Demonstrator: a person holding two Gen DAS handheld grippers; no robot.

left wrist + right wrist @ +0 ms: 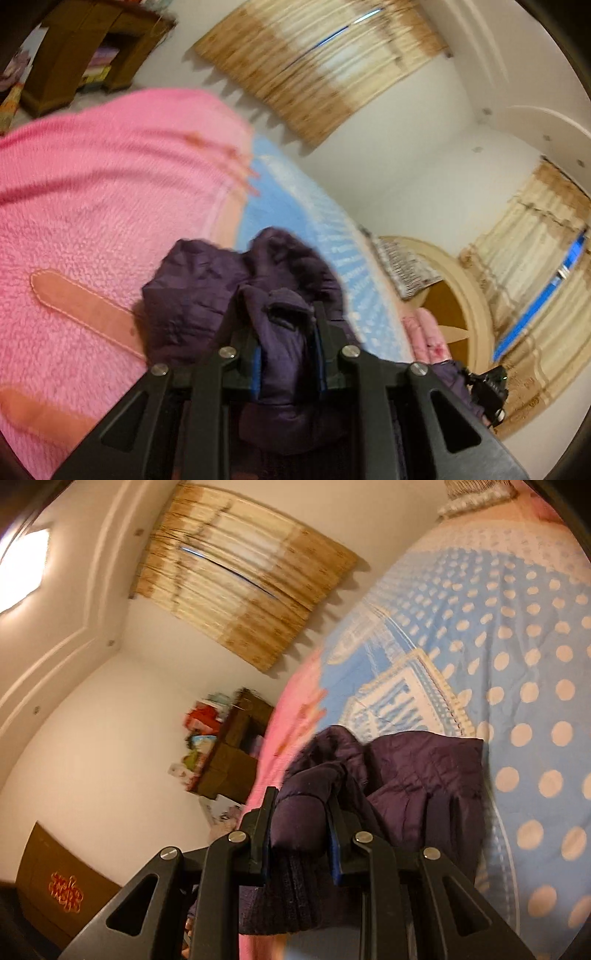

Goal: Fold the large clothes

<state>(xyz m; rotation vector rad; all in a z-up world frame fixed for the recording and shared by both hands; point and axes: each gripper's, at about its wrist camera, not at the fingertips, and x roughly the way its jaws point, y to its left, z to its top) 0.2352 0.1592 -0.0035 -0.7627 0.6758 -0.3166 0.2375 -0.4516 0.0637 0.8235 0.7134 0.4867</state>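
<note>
A dark purple padded jacket (199,295) is held up above the bed. My left gripper (282,314) is shut on a bunched fold of the jacket, which fills the gap between its black fingers. My right gripper (301,805) is shut on another part of the jacket (417,775), near a ribbed knit cuff (284,893) that hangs down between the fingers. The rest of the jacket drapes forward past both grippers. Both views are tilted and blurred.
The bed has a pink fuzzy blanket (92,192) and a blue polka-dot sheet (517,664). A wooden shelf unit (85,51) stands beyond the bed. Curtained windows (321,62) are on the walls. A cream headboard (458,291) and a pink folded item (424,336) are at one end.
</note>
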